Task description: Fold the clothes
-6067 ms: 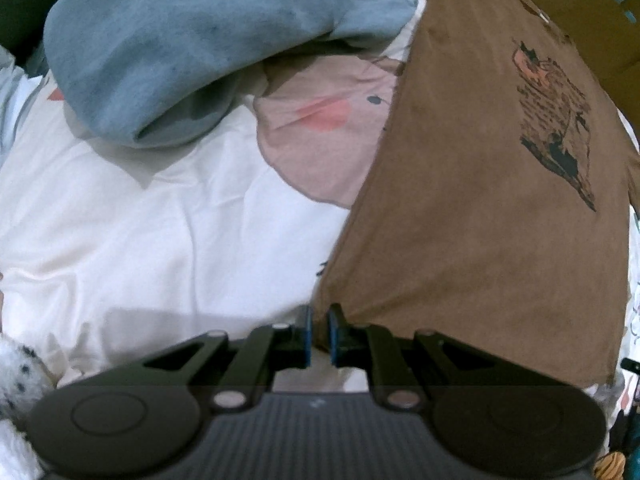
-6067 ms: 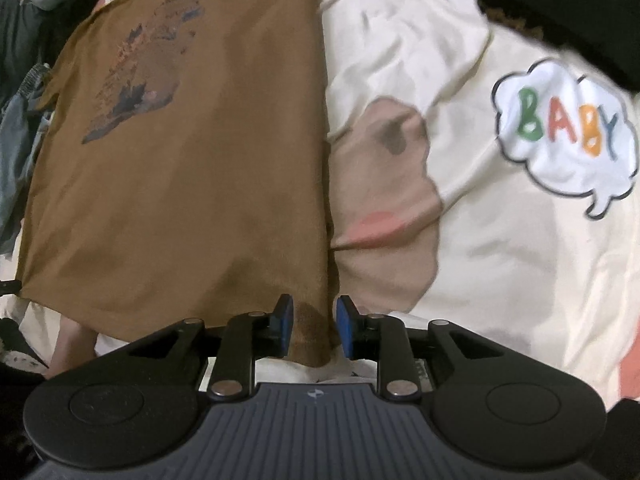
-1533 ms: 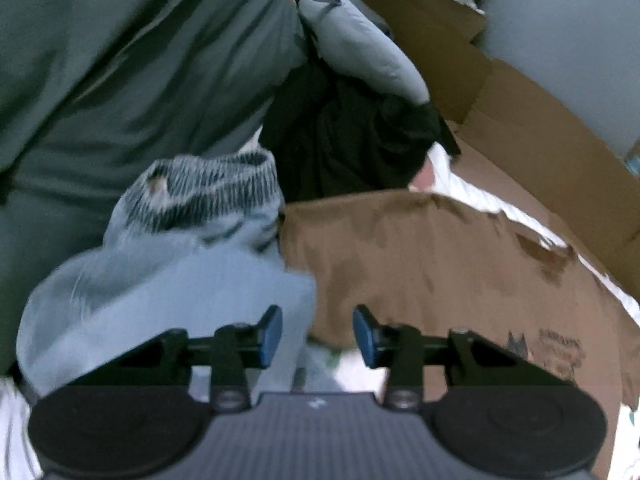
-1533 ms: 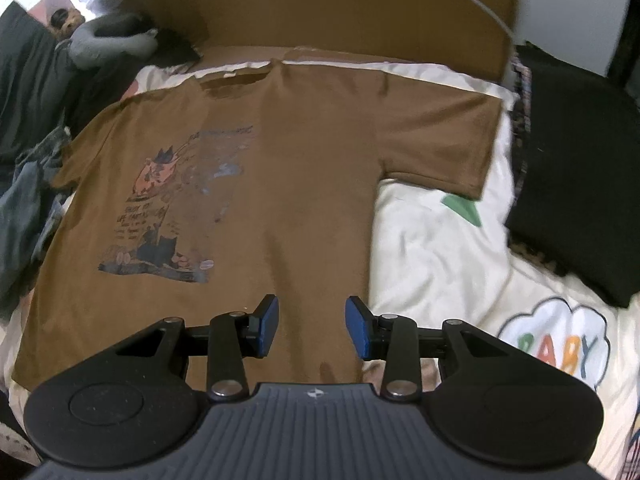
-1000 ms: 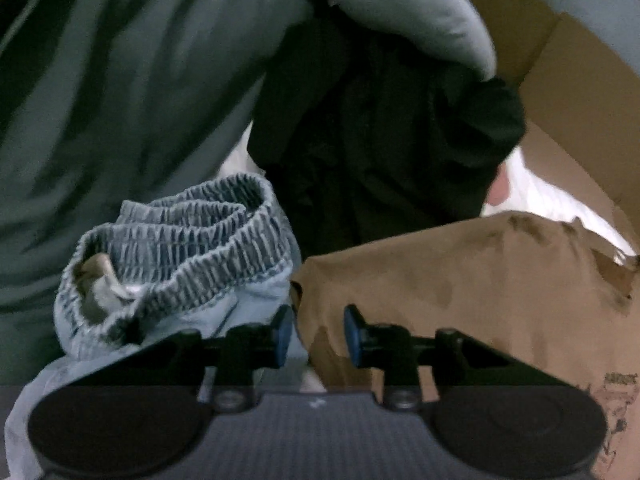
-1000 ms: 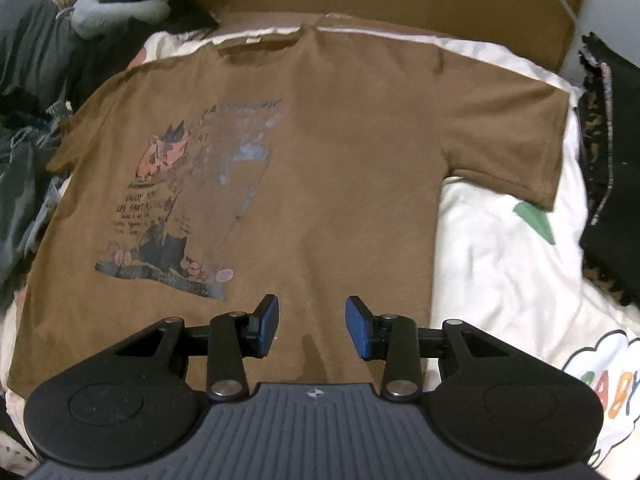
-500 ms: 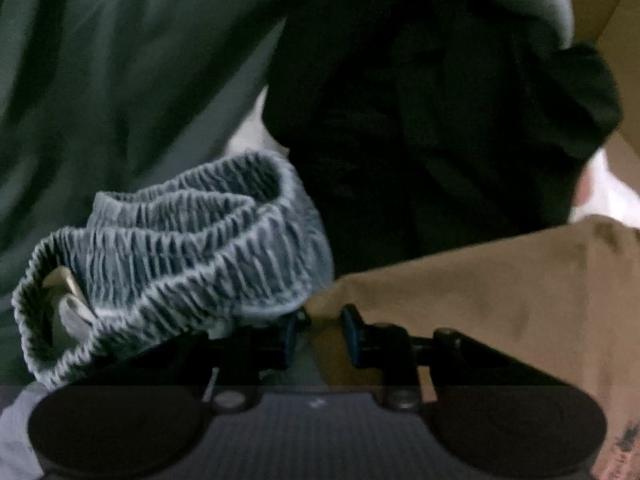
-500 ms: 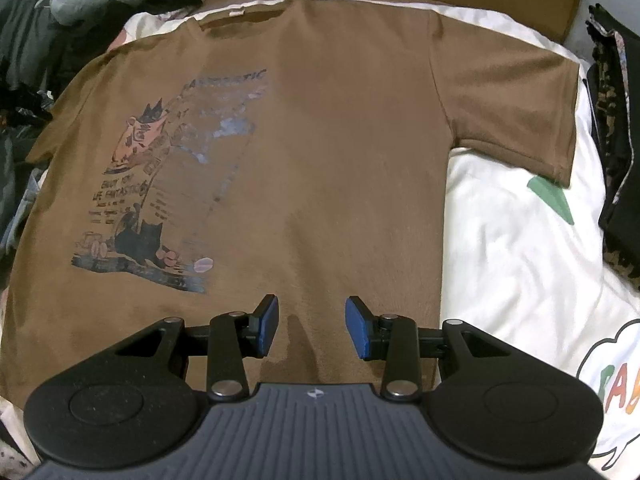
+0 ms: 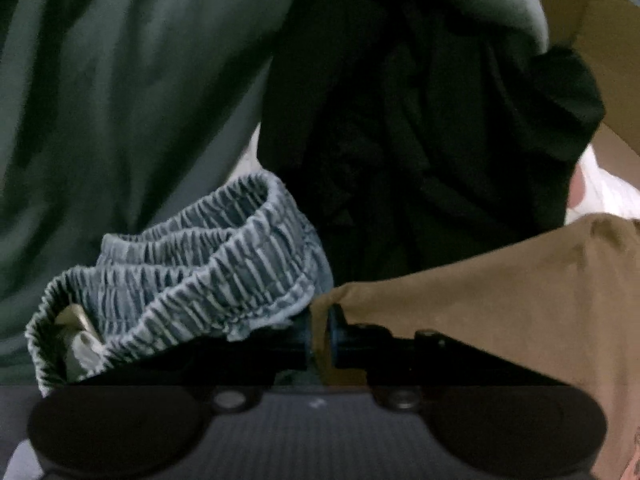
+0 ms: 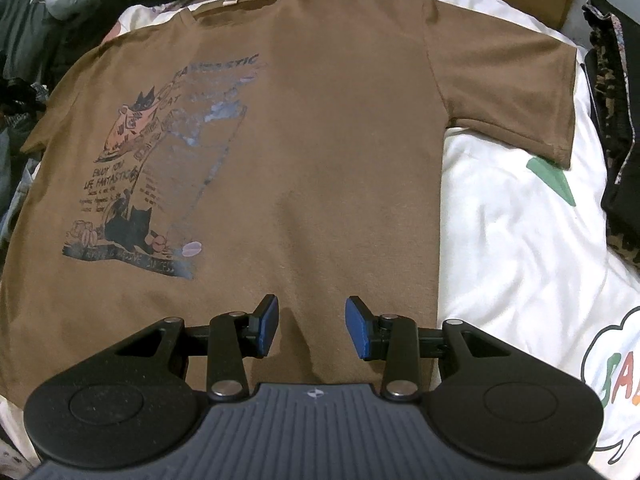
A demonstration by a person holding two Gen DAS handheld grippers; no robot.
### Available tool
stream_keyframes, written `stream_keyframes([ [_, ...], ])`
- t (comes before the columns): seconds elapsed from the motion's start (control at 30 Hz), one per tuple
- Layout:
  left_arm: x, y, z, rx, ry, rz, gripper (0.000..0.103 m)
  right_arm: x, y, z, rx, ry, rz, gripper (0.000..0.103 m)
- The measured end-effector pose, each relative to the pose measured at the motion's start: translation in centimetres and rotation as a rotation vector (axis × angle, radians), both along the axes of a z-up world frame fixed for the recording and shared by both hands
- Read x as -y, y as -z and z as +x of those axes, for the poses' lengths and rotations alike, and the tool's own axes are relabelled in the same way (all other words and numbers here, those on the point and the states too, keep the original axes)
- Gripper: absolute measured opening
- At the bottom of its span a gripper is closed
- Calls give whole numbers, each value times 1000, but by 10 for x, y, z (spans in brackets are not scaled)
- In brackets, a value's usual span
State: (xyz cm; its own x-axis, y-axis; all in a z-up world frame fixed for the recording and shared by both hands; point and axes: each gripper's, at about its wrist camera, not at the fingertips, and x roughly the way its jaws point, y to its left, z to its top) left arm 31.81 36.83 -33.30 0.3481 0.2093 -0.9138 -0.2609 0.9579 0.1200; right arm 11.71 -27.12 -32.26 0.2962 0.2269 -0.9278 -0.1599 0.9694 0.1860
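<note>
The brown T-shirt (image 10: 312,152) lies flat, print up, on the bed sheet (image 10: 512,240). The left gripper (image 9: 320,334) is closing, its fingers pinching the shirt's left sleeve edge (half a second ago they stood apart around it), beside blue gathered shorts (image 9: 192,276). The right gripper (image 10: 311,326) hovers over the near hem, fingers still half-spread, holding nothing.

Brown printed T-shirt (image 10: 320,140) — flat, face-up, on bedding
</note>
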Motion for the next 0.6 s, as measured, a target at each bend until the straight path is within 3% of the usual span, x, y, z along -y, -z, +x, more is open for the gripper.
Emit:
stream_keyframes([
  [0.13, -2, -10, -5, 20, 5, 0, 3, 2, 2, -1, -8, 4, -10, 44],
  [0.3, 9, -16, -4, 37, 37, 35, 6, 0, 0, -2, -7, -4, -15, 44],
  [0.43, 11, -2, -1, -30, 27, 74, 7, -1, 0, -5, -7, -4, -21, 44],
  [0.6, 12, -6, -9, -51, 20, 86, 11, 3, -3, -9, 0, 5, -19, 44],
])
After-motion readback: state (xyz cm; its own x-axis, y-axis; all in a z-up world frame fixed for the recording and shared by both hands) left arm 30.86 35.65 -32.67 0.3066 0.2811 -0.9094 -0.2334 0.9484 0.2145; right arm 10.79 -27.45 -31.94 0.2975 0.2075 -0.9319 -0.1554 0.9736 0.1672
